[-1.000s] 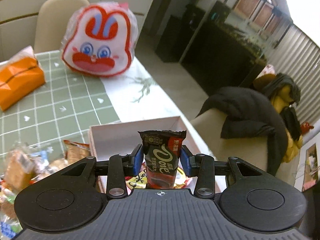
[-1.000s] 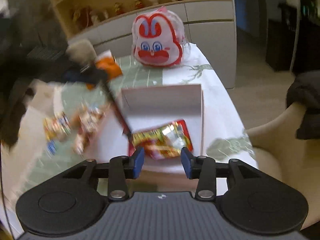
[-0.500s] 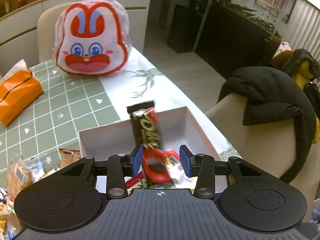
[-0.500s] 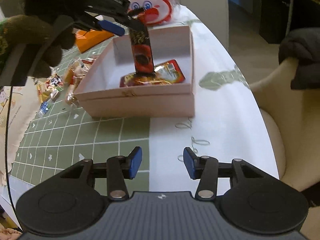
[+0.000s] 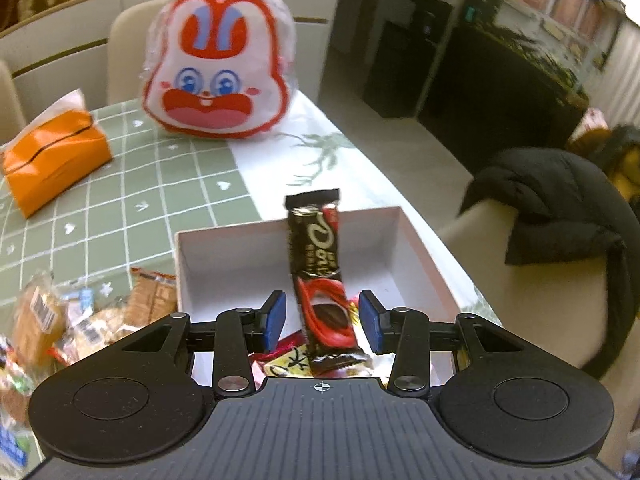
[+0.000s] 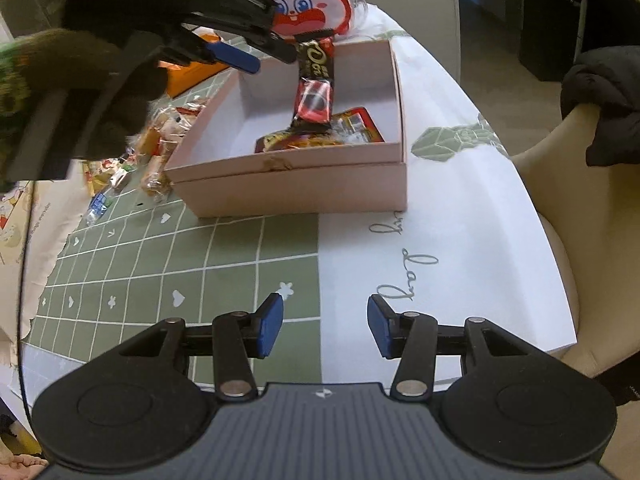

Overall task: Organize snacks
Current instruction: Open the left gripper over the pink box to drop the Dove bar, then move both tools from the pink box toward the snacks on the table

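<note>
The chocolate bar (image 5: 320, 276) stands tilted in the box (image 5: 424, 248), between the left gripper's (image 5: 322, 320) open jaws, touching neither pad. The right gripper (image 6: 325, 326), jaws just opening and empty, hovers at the box's 6 o'clock.

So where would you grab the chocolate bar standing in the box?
Probably its top end, from above: the chocolate bar stands almost upright in the box, its lower end on other snacks, walls blocking the sides.
</note>
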{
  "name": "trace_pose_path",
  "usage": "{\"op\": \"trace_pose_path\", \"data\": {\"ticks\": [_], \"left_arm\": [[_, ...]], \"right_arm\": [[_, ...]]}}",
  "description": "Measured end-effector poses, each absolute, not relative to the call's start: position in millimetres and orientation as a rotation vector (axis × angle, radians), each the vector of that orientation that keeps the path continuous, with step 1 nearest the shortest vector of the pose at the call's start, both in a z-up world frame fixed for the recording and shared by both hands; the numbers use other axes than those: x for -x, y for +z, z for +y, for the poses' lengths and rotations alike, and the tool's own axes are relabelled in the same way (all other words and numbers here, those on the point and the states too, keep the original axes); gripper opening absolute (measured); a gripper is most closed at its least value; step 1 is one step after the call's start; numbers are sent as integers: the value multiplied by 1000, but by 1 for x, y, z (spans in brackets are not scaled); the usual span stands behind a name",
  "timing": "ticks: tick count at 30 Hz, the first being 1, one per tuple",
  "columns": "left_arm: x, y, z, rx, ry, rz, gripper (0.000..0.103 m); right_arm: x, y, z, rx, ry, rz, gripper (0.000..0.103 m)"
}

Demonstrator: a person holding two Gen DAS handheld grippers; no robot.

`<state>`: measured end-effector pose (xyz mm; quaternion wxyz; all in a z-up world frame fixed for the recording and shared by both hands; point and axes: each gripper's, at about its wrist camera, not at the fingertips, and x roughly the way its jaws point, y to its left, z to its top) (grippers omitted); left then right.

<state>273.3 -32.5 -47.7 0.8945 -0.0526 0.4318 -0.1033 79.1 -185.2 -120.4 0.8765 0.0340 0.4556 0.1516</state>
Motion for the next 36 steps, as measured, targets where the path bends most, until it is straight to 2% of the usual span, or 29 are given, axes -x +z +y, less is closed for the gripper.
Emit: {"op": "trace_pose_path", "data": {"ticks": [3, 5, 8, 13, 19, 21, 22, 31, 36], "left_arm": [[-252, -46, -11, 189, -175, 856, 45], [-236, -43, 4, 237, -143, 840, 45], [-211, -40, 28, 310, -99, 834, 45], [-169, -38, 58, 409, -108, 822, 44], [-132, -47, 84, 471, -124, 843, 44], [-126, -51, 95, 495, -111, 847, 44], [-124, -53, 100, 506, -104, 847, 44], [-121, -62, 111, 556, -90, 852, 42], [-115, -70, 101, 542, -87, 890, 42]], "right_arm": [[-81, -100, -180, 35, 297, 804, 49], [-92, -85, -174, 114, 264, 686, 68], [-124, -71, -162, 166, 257, 618, 69], [-214, -75, -136, 113, 278, 755, 69], [-290, -122, -109, 86, 262, 958, 69], [-298, -136, -102, 107, 261, 1003, 55], [-298, -140, -100, 104, 276, 1028, 42], [-239, -99, -95, 58, 494, 999, 41], [-218, -90, -99, 92, 493, 971, 46]]}}
